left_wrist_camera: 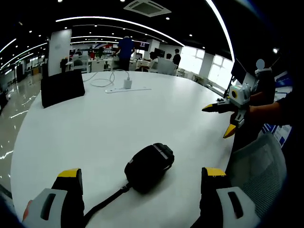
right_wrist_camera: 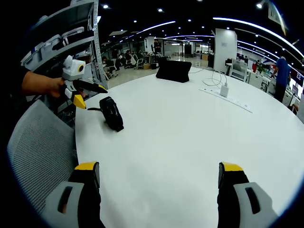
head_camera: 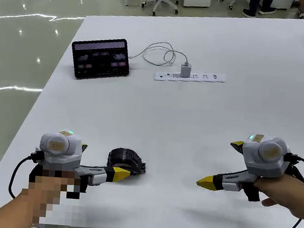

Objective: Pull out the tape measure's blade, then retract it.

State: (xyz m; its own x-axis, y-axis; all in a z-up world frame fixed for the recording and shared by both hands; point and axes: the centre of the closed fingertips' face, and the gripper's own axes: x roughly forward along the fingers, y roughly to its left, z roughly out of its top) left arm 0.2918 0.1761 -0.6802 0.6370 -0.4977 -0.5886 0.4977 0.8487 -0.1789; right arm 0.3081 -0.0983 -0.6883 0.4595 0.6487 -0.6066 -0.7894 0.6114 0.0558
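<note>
A black tape measure (head_camera: 127, 161) lies on the white table (head_camera: 193, 117) near the front left, with its blade not drawn out. A thin black strap (left_wrist_camera: 105, 204) runs from the tape measure (left_wrist_camera: 149, 166) back toward my left gripper (left_wrist_camera: 142, 172). That left gripper (head_camera: 103, 160) is open, its yellow-tipped fingers just short of the case and one fingertip (head_camera: 120, 173) beside it. My right gripper (head_camera: 221, 164) hovers open over bare table at the front right, well apart from the tape measure (right_wrist_camera: 112, 114). The right gripper (right_wrist_camera: 159, 166) holds nothing.
A dark tablet (head_camera: 100, 57) stands at the back left. A white power strip (head_camera: 190, 76) with a charger and looped cable (head_camera: 161, 53) lies behind the middle. The table's left edge drops to a shiny floor. A grey mesh chair (right_wrist_camera: 38, 152) is close to the front edge.
</note>
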